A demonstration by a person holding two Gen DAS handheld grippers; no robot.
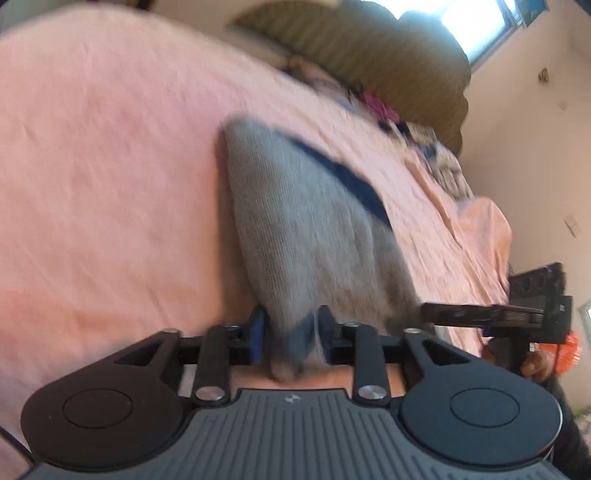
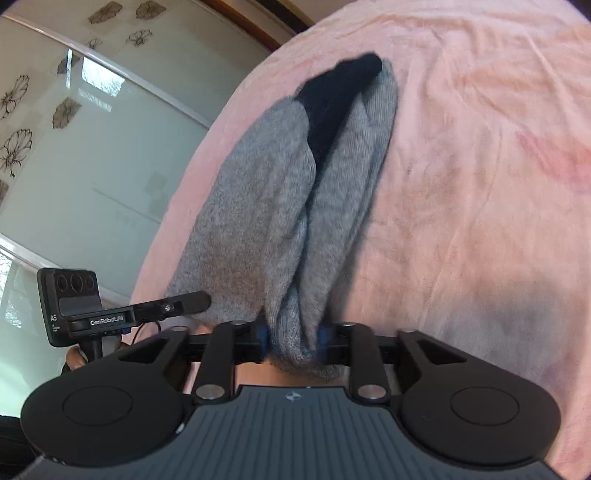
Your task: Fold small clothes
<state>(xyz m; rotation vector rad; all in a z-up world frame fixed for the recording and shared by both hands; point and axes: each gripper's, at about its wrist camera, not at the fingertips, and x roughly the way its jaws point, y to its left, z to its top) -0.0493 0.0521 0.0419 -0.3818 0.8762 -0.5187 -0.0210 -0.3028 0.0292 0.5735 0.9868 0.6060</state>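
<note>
A bunched end of a grey knitted garment (image 1: 295, 236) is being gripped between the blue pads (image 1: 258, 332) of the left gripper (image 1: 291, 334), whose jaws are being kept at a narrow gap filled by the cloth. A dark blue band (image 1: 343, 177) is being shown running slantwise across the knit, which is being stretched away from the jaws and over a pink bedsheet (image 1: 110, 166). To the right in this view the other hand-held tool is being glimpsed, its black finger reaching in to the garment's lower edge. A heap of mixed clothes (image 1: 424, 140) is being seen farther off on the bed, below an olive-green cushion or headboard (image 1: 388, 59) and a bright window (image 1: 476, 22).

In the right wrist view the grey knitted garment (image 2: 266, 206) is likewise being clamped, gathered into folds between the pads of the right gripper (image 2: 293, 338), the jaws being held partly apart around the thick wad. A dark blue-black part (image 2: 332, 99) is being shown at the far end of the cloth, which is lying across the pink bedsheet (image 2: 480, 184). The left tool's black finger is being seen at the garment's left edge, and a glazed panel with flower motifs (image 2: 74, 147) is being seen beyond the bed's edge.
</note>
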